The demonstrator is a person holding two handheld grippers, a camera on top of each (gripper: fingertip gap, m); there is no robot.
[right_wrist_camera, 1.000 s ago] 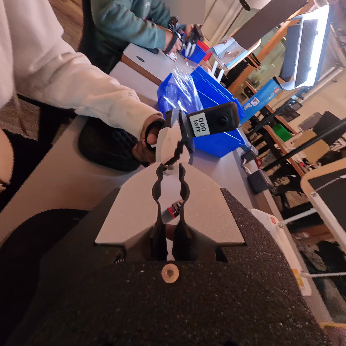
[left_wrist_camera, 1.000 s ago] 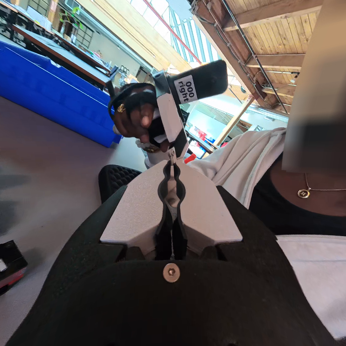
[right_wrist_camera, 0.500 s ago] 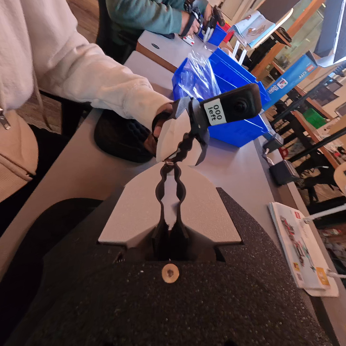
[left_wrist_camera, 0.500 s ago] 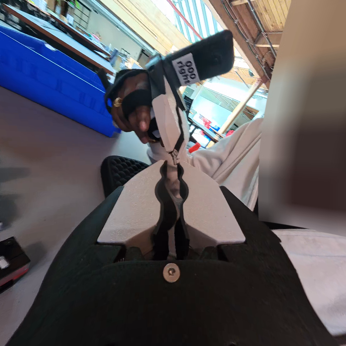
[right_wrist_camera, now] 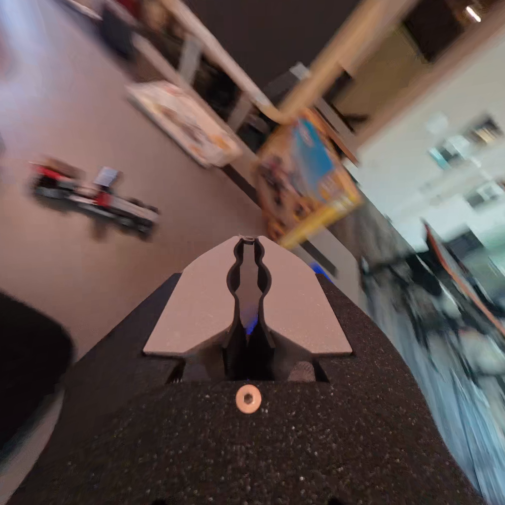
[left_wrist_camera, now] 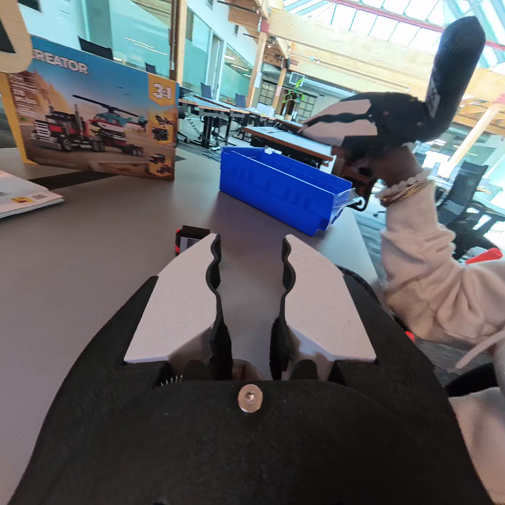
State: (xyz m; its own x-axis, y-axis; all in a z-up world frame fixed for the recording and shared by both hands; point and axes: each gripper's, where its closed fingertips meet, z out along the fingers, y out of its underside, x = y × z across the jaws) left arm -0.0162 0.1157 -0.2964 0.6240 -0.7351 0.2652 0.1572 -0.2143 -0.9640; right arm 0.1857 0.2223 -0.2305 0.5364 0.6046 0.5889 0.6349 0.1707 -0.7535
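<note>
The left gripper (left_wrist_camera: 250, 240) hovers low over the grey table (left_wrist_camera: 109, 246), jaws spread wide on nothing, a small black-and-red block (left_wrist_camera: 188, 239) just beside its left fingertip. The right gripper (right_wrist_camera: 248, 240) pinches a tiny grey piece (right_wrist_camera: 248, 240) at its fingertips, above the table, well apart from the blurred toy truck (right_wrist_camera: 93, 196).

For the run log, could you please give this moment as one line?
left claw: open, bare, above grey table | right claw: shut on small grey piece | blue bin beyond

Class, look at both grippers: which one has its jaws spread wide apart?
The left gripper: its jaws stand wide apart over bare table, with nothing between them. The right gripper has its jaws nearly together, pinching a small grey piece.
</note>
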